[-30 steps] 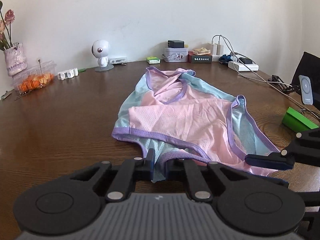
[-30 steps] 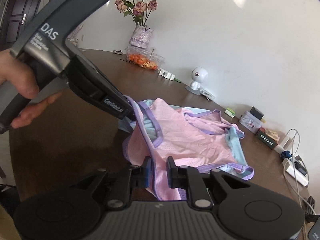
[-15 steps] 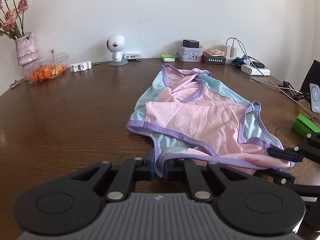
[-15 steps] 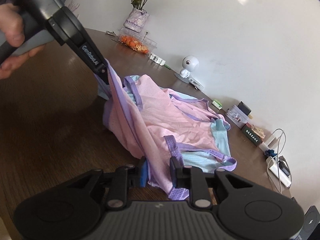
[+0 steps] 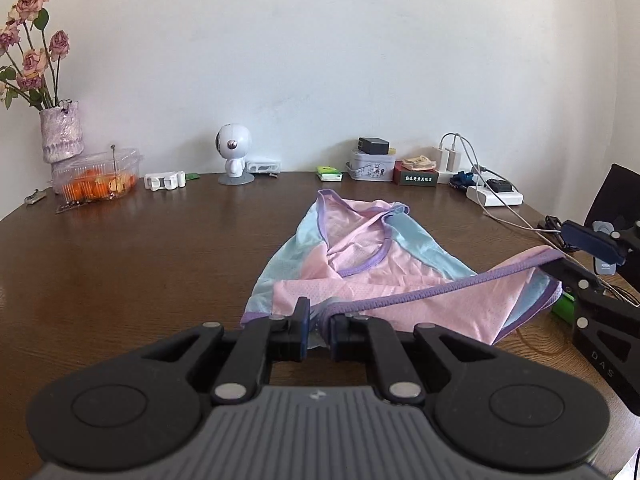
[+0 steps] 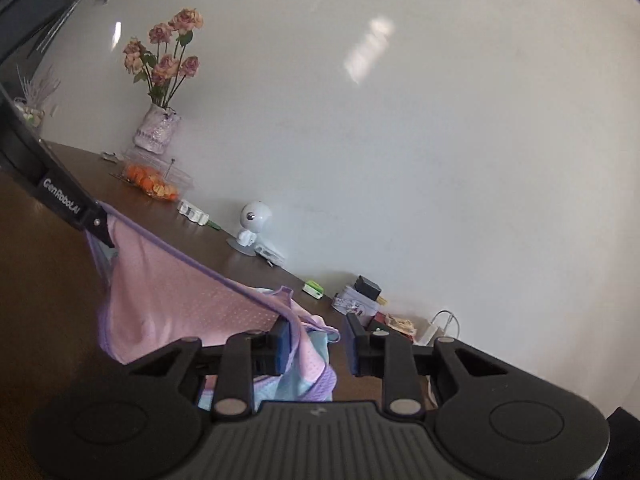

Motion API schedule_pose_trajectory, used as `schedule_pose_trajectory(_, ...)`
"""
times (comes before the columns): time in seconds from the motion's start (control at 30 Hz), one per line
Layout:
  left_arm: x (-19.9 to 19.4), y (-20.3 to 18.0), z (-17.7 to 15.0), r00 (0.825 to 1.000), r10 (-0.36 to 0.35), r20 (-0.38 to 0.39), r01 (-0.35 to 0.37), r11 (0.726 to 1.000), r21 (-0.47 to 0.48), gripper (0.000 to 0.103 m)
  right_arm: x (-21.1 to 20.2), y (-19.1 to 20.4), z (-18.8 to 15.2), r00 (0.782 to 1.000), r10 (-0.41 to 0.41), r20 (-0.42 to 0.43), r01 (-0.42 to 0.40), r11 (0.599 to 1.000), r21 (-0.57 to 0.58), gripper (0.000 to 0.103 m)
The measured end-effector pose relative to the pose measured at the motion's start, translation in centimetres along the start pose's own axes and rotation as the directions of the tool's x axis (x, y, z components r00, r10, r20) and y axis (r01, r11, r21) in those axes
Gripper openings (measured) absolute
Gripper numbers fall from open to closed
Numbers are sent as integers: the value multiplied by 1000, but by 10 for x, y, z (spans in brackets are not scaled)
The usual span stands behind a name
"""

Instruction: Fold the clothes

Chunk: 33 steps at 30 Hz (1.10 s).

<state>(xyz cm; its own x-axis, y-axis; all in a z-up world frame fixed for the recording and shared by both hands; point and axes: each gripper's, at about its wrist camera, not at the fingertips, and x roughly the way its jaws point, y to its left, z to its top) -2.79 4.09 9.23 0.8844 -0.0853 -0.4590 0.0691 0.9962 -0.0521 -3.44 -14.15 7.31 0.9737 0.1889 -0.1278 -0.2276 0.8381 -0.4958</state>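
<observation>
left gripper (image 5: 319, 330): matte black two-finger tool with angular linkage arms, silver round pivot screws and dark blue pads on the fingertips (image 5: 301, 312)
left gripper base: ribbed grey plate with a small pale emblem at its front edge, flanked by two round black discs
left gripper side: white lettering "GenRoboAI" along the black arm, seen from the right wrist camera
right gripper (image 6: 316, 344): same black linkage build, silver screws, dark blue pads, ribbed grey plate
right gripper body: faint "DAS" lettering on its black side, seen from the left wrist camera
</observation>
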Motion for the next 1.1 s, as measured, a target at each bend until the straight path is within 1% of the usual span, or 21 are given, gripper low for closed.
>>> schedule_pose_trajectory(0.07, -15, 1, 7, 999, 3, 53, -2, 1000, -21, 6, -14, -2, 4, 998, 0, 61, -1, 1000, 15, 31)
schedule_pose_trajectory(0.1, -25, -4, 12, 994, 10, 107, -10, 1000, -1, 6, -26, -6, 6, 991, -6, 132, -1, 999, 54, 31)
schedule_pose_trajectory(0.13, -35, -8, 17, 987, 17, 161, -20, 1000, 17, 6, -38, -11, 9, 982, -35, 188, 14, 993, 115, 36)
schedule_pose_trajectory(0.17, -39, -10, 21, 981, 26, 192, -32, 999, 27, 6, -36, -14, 11, 984, -54, 171, 30, 989, 143, 42)
schedule_pose_trajectory(0.2, -36, -10, 23, 980, 42, 192, -48, 999, 25, 6, -28, -17, 13, 990, -62, 125, 43, 988, 151, 43)
schedule_pose_trajectory(0.23, -33, -8, 25, 981, 47, 186, -50, 999, 12, 5, -19, -18, 12, 994, -68, 80, 57, 988, 141, 38)
schedule_pose_trajectory(0.33, -31, -1, 28, 985, 35, 168, -29, 999, -36, 4, -5, -19, 5, 991, -132, -11, 133, 982, 136, 37)
schedule_pose_trajectory(0.37, -32, -1, 27, 985, 38, 169, -34, 999, -31, 4, -2, -20, 3, 992, -122, -41, 127, 981, 146, 37)
schedule_pose_trajectory(0.4, -30, -1, 24, 987, 35, 154, -32, 999, -19, 4, 1, -21, 1, 993, -96, -67, 106, 981, 160, 37)
schedule_pose_trajectory(0.47, -22, -1, 17, 996, -10, 85, 11, 1000, -6, 6, 6, -17, -6, 993, -43, -107, 62, 983, 173, 36)
schedule_pose_trajectory(0.5, -15, -4, 12, 998, -60, 37, 59, 998, 13, 8, 8, -10, -9, 992, -22, -122, 41, 987, 156, 28)
schedule_pose_trajectory(0.53, -10, -9, 5, 994, -113, -5, 113, 993, 39, 11, 8, -4, -11, 992, -13, -126, 29, 991, 129, 14)
schedule_pose_trajectory(0.6, 1, -22, -10, 981, -180, -66, 185, 979, 84, 29, 4, 7, -14, 993, -4, -116, 14, 996, 83, 6)
schedule_pose_trajectory(0.63, 7, -28, -19, 974, -205, -92, 214, 971, 104, 48, 0, 10, -12, 995, 3, -100, 5, 997, 79, 4)
schedule_pose_trajectory(0.67, 14, -35, -25, 971, -212, -114, 226, 966, 123, 50, -3, 12, -9, 997, 12, -82, -6, 997, 79, 3)
schedule_pose_trajectory(0.8, 49, -50, -40, 971, -162, -177, 191, 968, 165, 50, -23, 15, -2, 998, 53, -19, -52, 998, 35, 3)
schedule_pose_trajectory(0.9, 73, -53, -42, 960, -176, -218, 212, 966, 151, 47, -35, 13, 0, 996, 90, -3, -90, 996, 15, 3)
schedule_pose_trajectory(0.93, 79, -53, -42, 957, -182, -227, 218, 965, 145, 37, -38, 11, -1, 995, 102, -2, -102, 994, 25, 3)
schedule_pose_trajectory(0.97, 84, -52, -41, 956, -180, -233, 216, 966, 139, 4, -41, 10, -1, 994, 111, -2, -111, 993, 38, 3)
schedule_pose_trajectory(1.03, 79, -44, -36, 968, -160, -191, 181, 979, 96, 1, -37, 9, -4, 994, 101, -44, -100, 994, 40, 3)
schedule_pose_trajectory(1.1, 67, -32, -26, 984, -125, -127, 131, 991, 40, 1, -17, 10, -13, 984, 74, -164, -72, 997, 20, 6)
